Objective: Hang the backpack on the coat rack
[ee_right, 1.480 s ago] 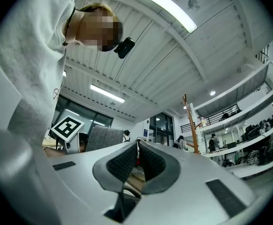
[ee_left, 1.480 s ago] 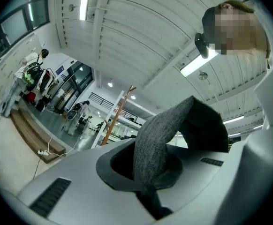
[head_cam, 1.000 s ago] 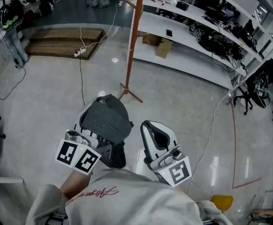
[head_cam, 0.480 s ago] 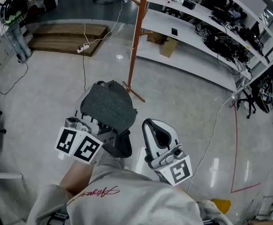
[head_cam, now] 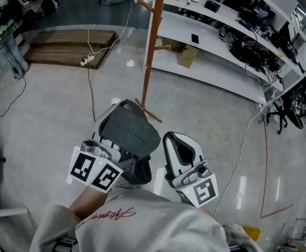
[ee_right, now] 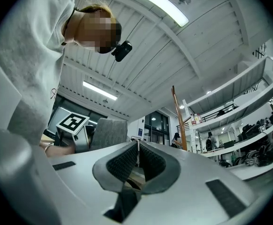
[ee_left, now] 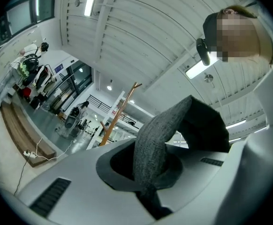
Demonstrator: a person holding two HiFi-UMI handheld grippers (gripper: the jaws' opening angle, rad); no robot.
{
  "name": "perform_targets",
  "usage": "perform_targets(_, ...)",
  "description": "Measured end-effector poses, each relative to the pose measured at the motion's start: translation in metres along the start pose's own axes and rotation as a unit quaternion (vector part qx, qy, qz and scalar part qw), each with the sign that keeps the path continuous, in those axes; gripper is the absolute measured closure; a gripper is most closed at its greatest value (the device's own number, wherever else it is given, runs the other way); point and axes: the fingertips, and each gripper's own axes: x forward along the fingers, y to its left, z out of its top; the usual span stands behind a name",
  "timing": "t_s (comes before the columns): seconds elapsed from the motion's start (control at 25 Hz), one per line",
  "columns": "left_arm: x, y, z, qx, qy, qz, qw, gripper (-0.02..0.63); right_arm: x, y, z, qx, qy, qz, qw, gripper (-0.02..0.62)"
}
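A dark grey backpack (head_cam: pixel 130 134) hangs in front of me over the pale floor; my left gripper (head_cam: pixel 122 150) is shut on its grey fabric handle (ee_left: pixel 151 150), and the bag hides the jaw tips in the head view. The left gripper (ee_left: pixel 148 175) points slightly upward. The orange coat rack (head_cam: pixel 151 41) stands just beyond the bag, its feet (head_cam: pixel 145 110) near the bag's far edge; the coat rack (ee_left: pixel 118 114) also shows past the handle. To the right of the bag, my right gripper (head_cam: pixel 177 140) is shut and empty, its pads (ee_right: pixel 127 163) touching. It sees the coat rack (ee_right: pixel 177 118) ahead.
Long white shelves (head_cam: pixel 216 41) with dark gear run along the right behind the rack, a cardboard box (head_cam: pixel 184 54) under them. A wooden platform (head_cam: pixel 69 43) and floor cables (head_cam: pixel 90 83) lie at far left. A person (head_cam: pixel 8 38) stands far left. Red floor tape (head_cam: pixel 266 156) at right.
Both grippers and the backpack have moved forward, closer to the coat rack's feet. The left gripper's hold on the handle is unchanged; the right stays shut.
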Motion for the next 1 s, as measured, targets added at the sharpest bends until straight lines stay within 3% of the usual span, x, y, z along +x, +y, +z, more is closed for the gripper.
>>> perform_targets(0.28, 0.06, 0.052, -0.011, 0.008, 0.042, -0.024, 0.9988, 0.584, 0.081, -0.055, -0.025, -0.005, -0.003, -0.012, 1.0, 0.571)
perform_targets(0.6, 0.117, 0.096, -0.019, 0.02, 0.06, -0.038, 0.9973, 0.584, 0.141, -0.095, -0.042, -0.008, -0.011, -0.031, 0.999, 0.571)
perform_targets(0.8, 0.143, 0.123, -0.029, 0.034, 0.065, -0.015, 0.9972, 0.584, 0.15, -0.115, -0.057, 0.001, 0.006, -0.04, 0.999, 0.571)
perform_targets(1.0, 0.166, 0.156, -0.044, 0.055, 0.074, 0.033, 0.9952, 0.584, 0.153, -0.133, -0.069, 0.013, 0.019, -0.038, 0.999, 0.572)
